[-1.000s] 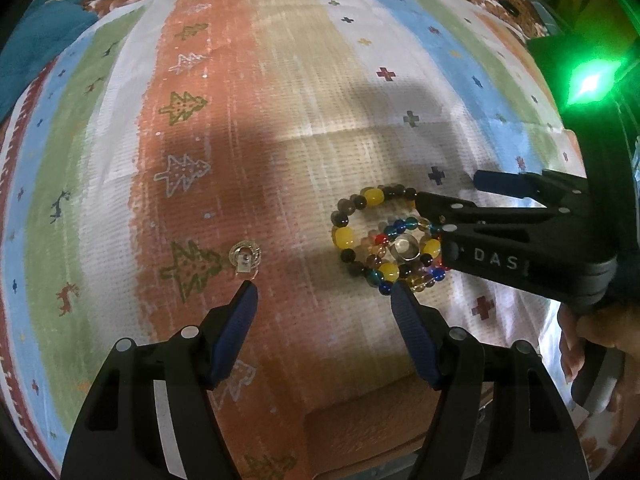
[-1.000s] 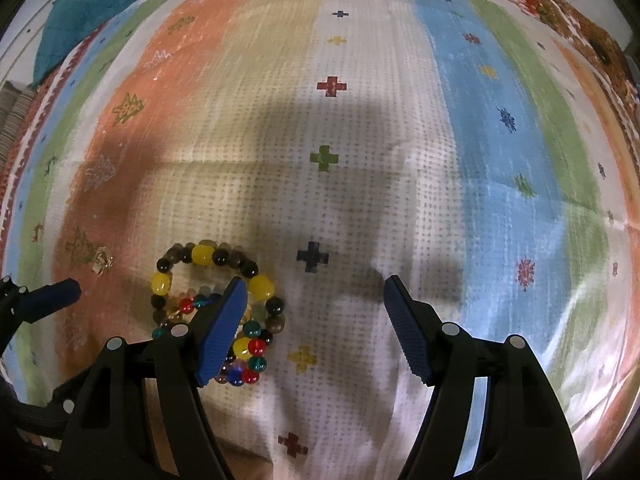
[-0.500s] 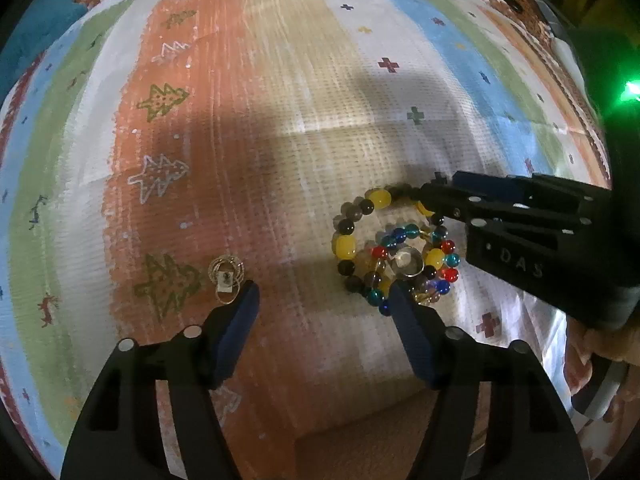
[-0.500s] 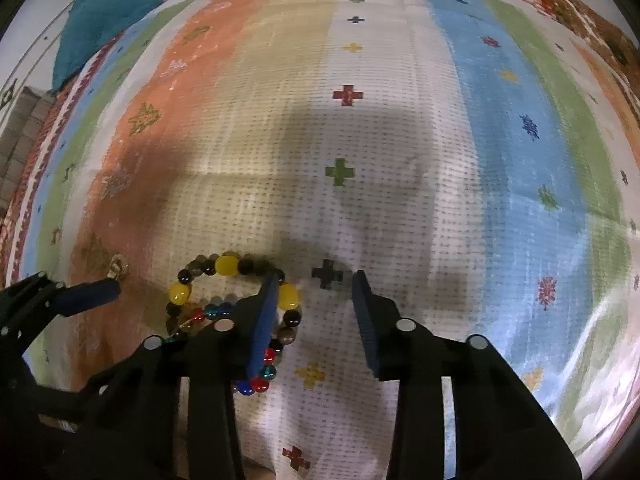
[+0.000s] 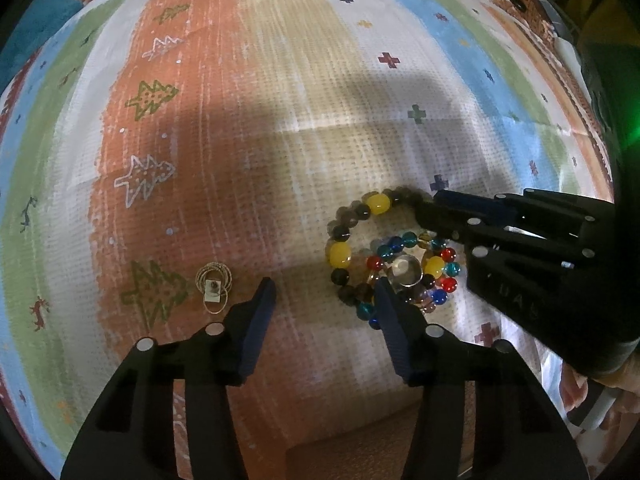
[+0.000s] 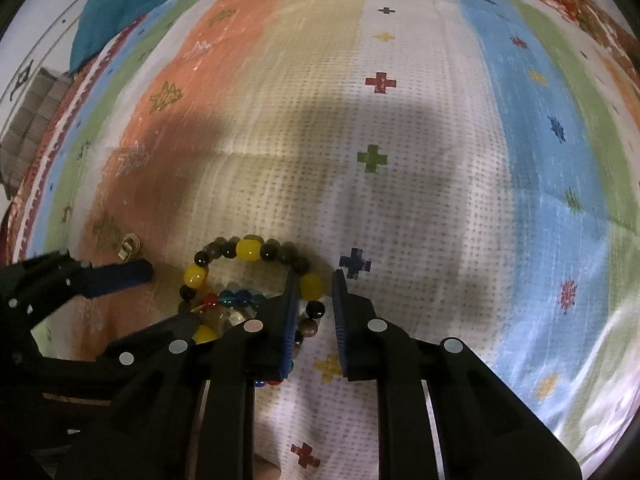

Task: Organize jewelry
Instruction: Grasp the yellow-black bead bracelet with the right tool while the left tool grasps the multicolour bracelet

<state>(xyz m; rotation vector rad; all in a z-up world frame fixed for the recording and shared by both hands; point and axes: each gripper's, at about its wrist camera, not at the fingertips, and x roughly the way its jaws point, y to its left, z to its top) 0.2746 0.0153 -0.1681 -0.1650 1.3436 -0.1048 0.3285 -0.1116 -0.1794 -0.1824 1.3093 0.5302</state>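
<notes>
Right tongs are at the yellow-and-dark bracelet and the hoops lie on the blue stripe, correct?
Not quite. The hoops lie on the orange stripe, not the blue one; the left wrist view shows it. The right tongs are indeed at the yellow-and-dark bracelet, having just been closing with its strand between them.

Bracelets point(image 5: 384, 256) lie heaped on the cloth point(image 5: 280, 120) — earrings point(image 5: 214, 286) apart to their left.

Both wrist cameras look steeply down, close over a striped cloth point(image 5: 280, 120). The left view sees the bracelets point(image 5: 384, 256) at 4 o'clock, the right view at 8 o'clock; each also shows the other gripper.
</notes>
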